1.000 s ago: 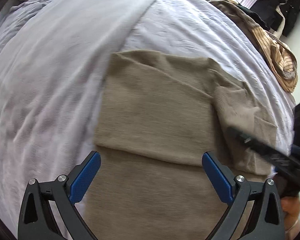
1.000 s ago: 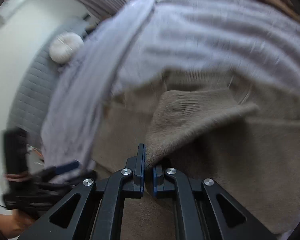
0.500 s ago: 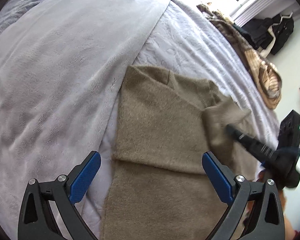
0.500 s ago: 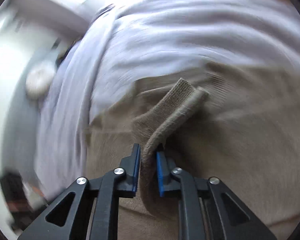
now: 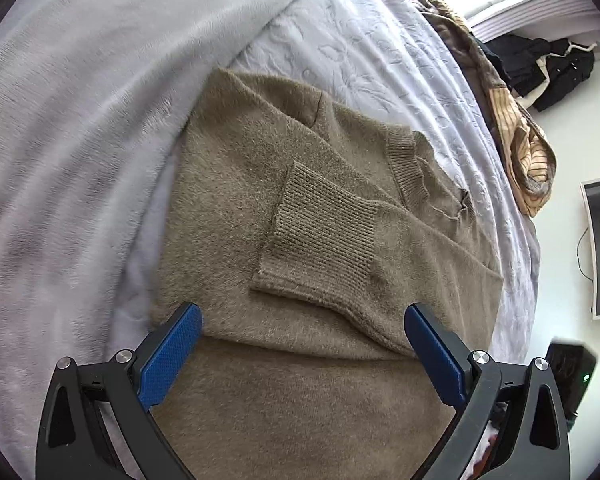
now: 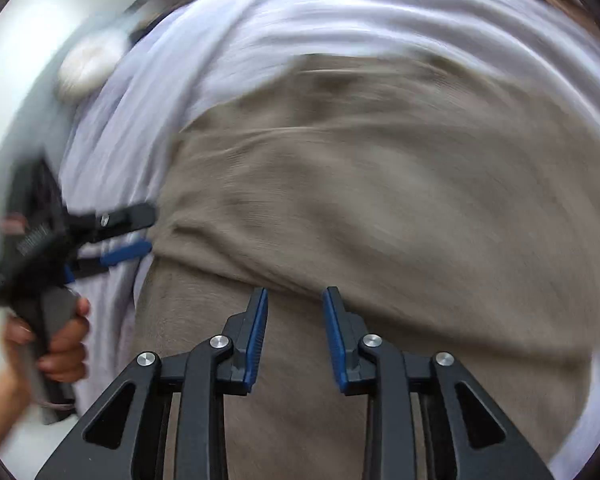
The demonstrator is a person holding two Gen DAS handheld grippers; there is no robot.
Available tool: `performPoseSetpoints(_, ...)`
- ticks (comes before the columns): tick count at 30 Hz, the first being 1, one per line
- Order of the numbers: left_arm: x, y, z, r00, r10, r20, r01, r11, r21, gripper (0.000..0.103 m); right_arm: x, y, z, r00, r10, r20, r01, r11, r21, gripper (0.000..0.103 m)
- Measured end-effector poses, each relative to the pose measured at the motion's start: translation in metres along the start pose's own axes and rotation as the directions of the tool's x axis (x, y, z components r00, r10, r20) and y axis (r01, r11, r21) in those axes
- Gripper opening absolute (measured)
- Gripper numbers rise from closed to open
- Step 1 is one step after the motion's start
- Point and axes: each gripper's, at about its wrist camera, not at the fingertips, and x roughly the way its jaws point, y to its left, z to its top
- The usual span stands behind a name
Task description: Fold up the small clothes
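A taupe knit sweater (image 5: 284, 240) lies flat on a bed, on a pale lilac embossed bedspread (image 5: 372, 60), with a plush lilac blanket (image 5: 80, 100) just beside it on the left. One sleeve is folded across the sweater's body, its ribbed cuff (image 5: 320, 232) resting on top near the middle, and the ribbed neckline (image 5: 406, 168) shows farther to the right. The left gripper (image 5: 302, 344) hovers above the near part of the sweater with its jaws wide apart and nothing between them; the blue pads (image 5: 172, 356) show no contact with the cloth. In the blurred right wrist view, the right gripper (image 6: 294, 336) hangs over the sweater (image 6: 380, 200), near a fold edge; its jaws are opening, a narrow gap stands between them and no cloth is clamped there. At the left of that view a hand (image 6: 60, 344) holds the other gripper beside the sweater's edge. A striped brown garment (image 5: 524, 152) lies at the bed's far right edge, well apart from the sweater.
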Motion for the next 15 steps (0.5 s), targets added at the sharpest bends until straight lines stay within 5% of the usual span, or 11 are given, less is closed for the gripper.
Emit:
performPoseSetpoints(2, 0.003, -0.005, 0.003, 1.000, -0.012, -0.002, 0.012, 1.000, 0.007, 0.102, -0.023, -0.042, -0.017, 0.999, 0.020, 0.042, -0.028, 0.982, 0.189, 0.033)
performPoseSetpoints(6, -0.002, -0.027, 0.009, 1.000, -0.019, 0.022, 0.017, 0.997, 0.078, 0.102, -0.059, -0.119, -0.054, 0.984, 0.028, 0.175, -0.114, 0.855, 0.506, 0.037)
performPoseSetpoints(9, 0.000, -0.038, 0.015, 0.999, 0.026, 0.041, -0.031, 0.990, 0.138, 0.102, -0.070, -0.155, -0.065, 0.968, 0.041, 0.247, -0.190, 0.766, 0.614, 0.037)
performPoseSetpoints(12, 0.023, -0.030, 0.022, 0.996, 0.080, -0.030, -0.075, 0.989, 0.130, 0.101, -0.067, -0.171, -0.065, 0.950, 0.055, 0.307, -0.254, 0.708, 0.659, 0.037)
performPoseSetpoints(14, 0.032, -0.025, 0.023, 0.993, 0.112, -0.045, -0.107, 0.988, 0.111, 0.078, -0.062, -0.174, -0.063, 0.945, 0.065, 0.319, -0.275, 0.683, 0.676, 0.037)
performPoseSetpoints(15, 0.035, -0.023, 0.024, 0.988, 0.145, -0.053, -0.138, 0.985, 0.106, 0.054, -0.061, -0.178, -0.064, 0.943, 0.076, 0.324, -0.289, 0.669, 0.685, 0.037)
